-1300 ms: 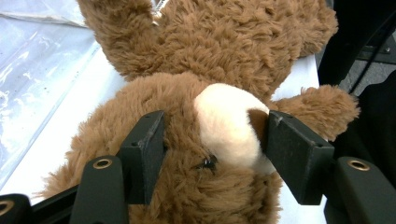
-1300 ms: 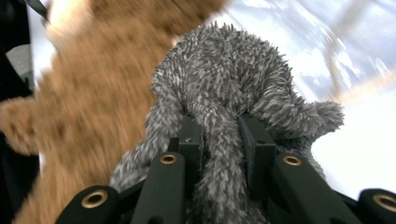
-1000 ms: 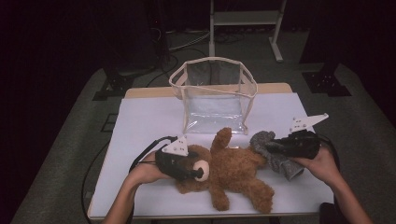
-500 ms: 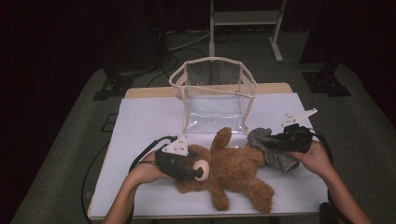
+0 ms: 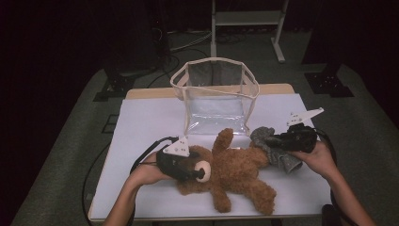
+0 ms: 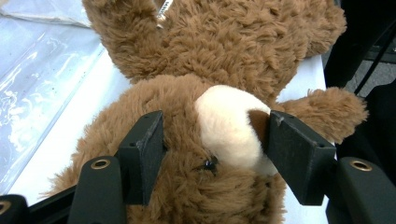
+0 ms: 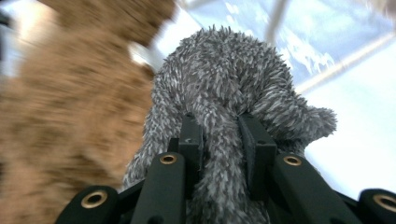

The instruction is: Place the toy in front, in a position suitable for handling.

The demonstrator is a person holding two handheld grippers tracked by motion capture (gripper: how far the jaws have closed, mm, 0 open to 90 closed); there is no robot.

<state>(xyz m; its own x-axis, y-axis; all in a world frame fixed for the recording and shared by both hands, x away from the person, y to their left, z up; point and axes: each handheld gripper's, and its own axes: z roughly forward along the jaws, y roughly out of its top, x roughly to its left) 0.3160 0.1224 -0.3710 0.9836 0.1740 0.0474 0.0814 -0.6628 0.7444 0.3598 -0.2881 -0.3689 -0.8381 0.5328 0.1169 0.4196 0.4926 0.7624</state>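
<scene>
Right tongs [image 5: 277, 141] with grey plush toy [image 5: 275, 150] shifted slightly left, toward teddy bear [image 5: 230, 172].

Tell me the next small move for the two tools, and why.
Probably lift the right tool and carry the grey plush toy toward the open clear bag behind it. Its jaws are already clamped on the grey fur, and the bag's mouth stands open. The left tool grips the brown teddy bear at the head and could simply hold.
</scene>
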